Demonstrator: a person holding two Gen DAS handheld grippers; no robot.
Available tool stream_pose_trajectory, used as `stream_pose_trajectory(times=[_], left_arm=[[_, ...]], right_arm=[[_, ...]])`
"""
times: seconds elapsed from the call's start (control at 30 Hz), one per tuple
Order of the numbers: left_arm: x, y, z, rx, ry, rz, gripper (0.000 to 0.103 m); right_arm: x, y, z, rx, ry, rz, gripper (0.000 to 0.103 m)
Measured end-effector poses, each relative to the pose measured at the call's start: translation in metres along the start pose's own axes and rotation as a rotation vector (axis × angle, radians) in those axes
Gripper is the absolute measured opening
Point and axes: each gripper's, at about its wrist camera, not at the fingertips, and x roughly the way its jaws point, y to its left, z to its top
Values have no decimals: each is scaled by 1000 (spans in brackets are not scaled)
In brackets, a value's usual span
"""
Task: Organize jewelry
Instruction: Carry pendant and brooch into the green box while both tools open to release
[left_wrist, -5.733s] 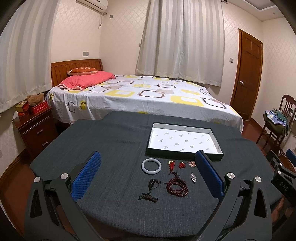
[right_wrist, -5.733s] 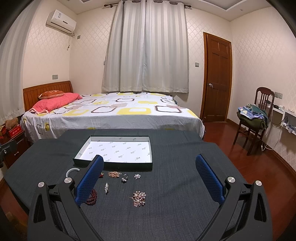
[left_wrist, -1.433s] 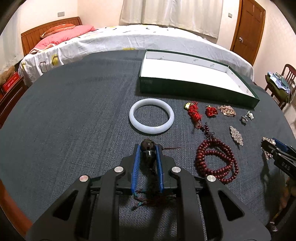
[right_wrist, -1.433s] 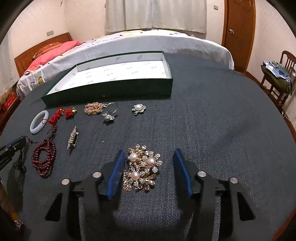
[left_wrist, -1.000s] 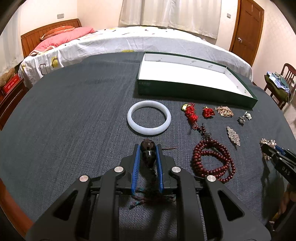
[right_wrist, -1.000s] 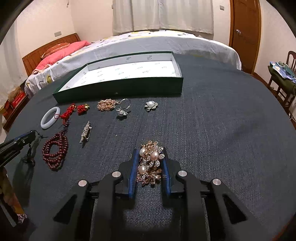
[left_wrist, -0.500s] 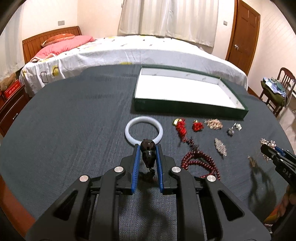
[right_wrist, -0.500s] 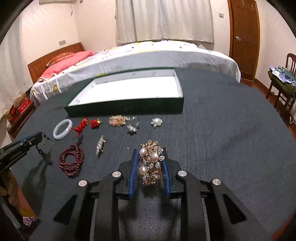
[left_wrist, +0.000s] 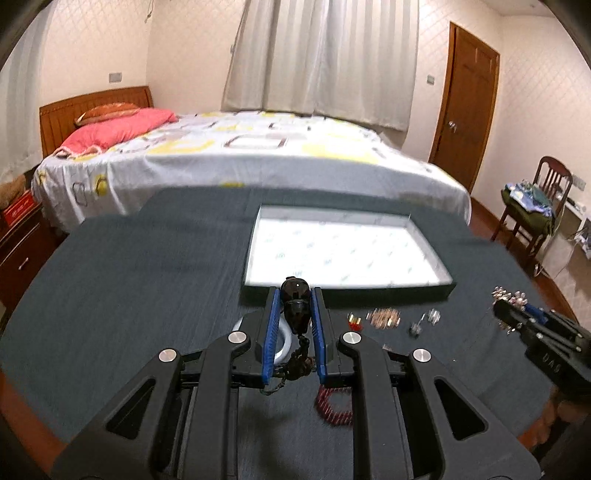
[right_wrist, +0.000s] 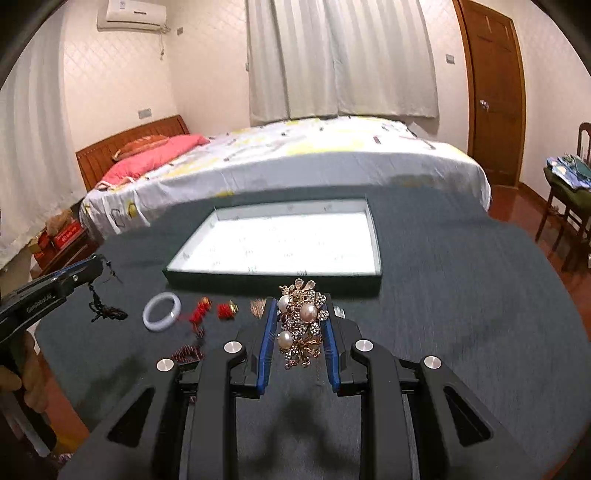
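My left gripper (left_wrist: 294, 295) is shut on a dark bead pendant (left_wrist: 295, 308) with a dangling cord, held above the table in front of the green tray with a white floor (left_wrist: 343, 251). My right gripper (right_wrist: 300, 306) is shut on a gold pearl brooch (right_wrist: 301, 325), also lifted, just before the same tray (right_wrist: 280, 243). The left gripper with the hanging pendant also shows in the right wrist view (right_wrist: 85, 271), and the right gripper shows in the left wrist view (left_wrist: 509, 306).
On the dark table cloth lie a white bangle (right_wrist: 162, 312), red charms (right_wrist: 214, 308), red wooden beads (left_wrist: 332, 408) and small brooches (left_wrist: 384, 317). A bed (left_wrist: 240, 155) stands behind the table. A chair (left_wrist: 532, 206) and a door are at right.
Both grippers have risen from the table with their pieces and moved toward the tray, which now sits closer in both views.
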Motion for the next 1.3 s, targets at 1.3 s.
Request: stream_pose_trajectory(times=[1.3], left_arm=[[242,-64,32,86,279,-43,17]], right_arm=[[193,-44,36,56,243,-35,24]])
